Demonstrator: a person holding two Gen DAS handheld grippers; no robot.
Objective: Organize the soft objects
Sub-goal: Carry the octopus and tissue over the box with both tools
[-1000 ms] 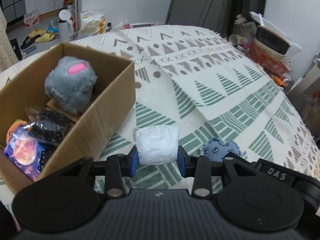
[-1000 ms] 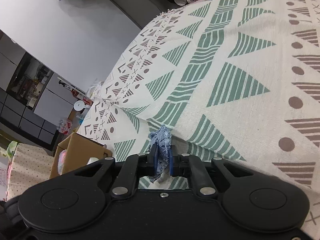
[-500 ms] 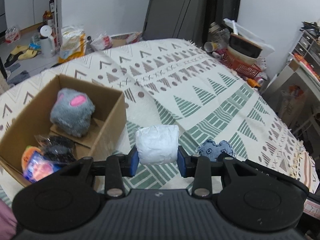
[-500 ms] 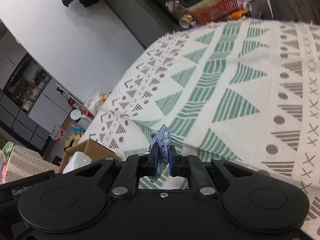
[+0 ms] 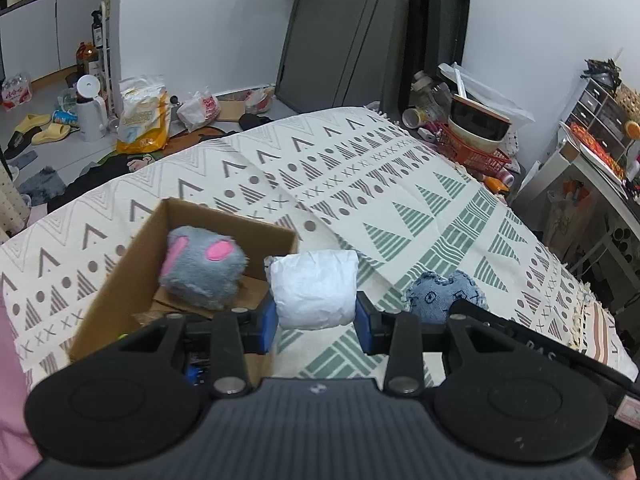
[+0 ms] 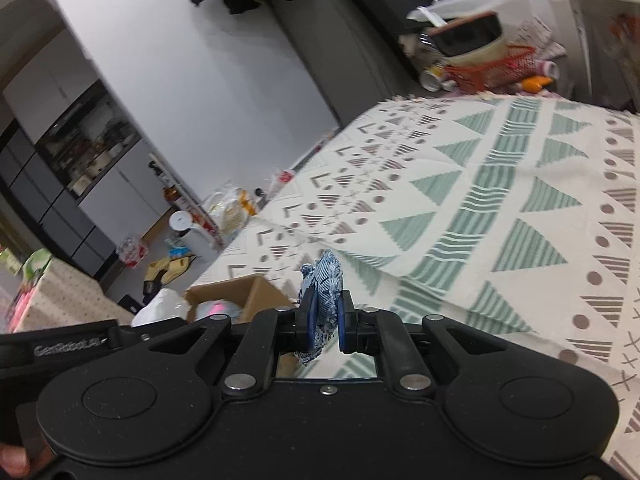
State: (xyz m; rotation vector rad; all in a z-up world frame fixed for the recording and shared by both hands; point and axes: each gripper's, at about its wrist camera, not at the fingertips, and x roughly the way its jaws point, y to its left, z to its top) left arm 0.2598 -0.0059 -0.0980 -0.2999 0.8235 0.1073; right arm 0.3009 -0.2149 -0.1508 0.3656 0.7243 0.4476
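A cardboard box (image 5: 120, 276) on the patterned cloth (image 5: 420, 208) holds a grey plush (image 5: 202, 270). The left gripper (image 5: 316, 322) clamps a white bundle (image 5: 314, 288) beside the box's right wall. The right gripper (image 6: 325, 326) pinches a blue, possibly denim, pouch (image 6: 325, 280) above the cloth.

We see white walls (image 5: 208, 20) at upper left, a dark cabinet (image 5: 360, 28) top centre, grey floor (image 5: 44, 120) at left, and a patterned cloth (image 5: 360, 184) spread across the middle.

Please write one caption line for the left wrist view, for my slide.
Left gripper holds a white soft bundle beside the cardboard box containing a grey plush toy.
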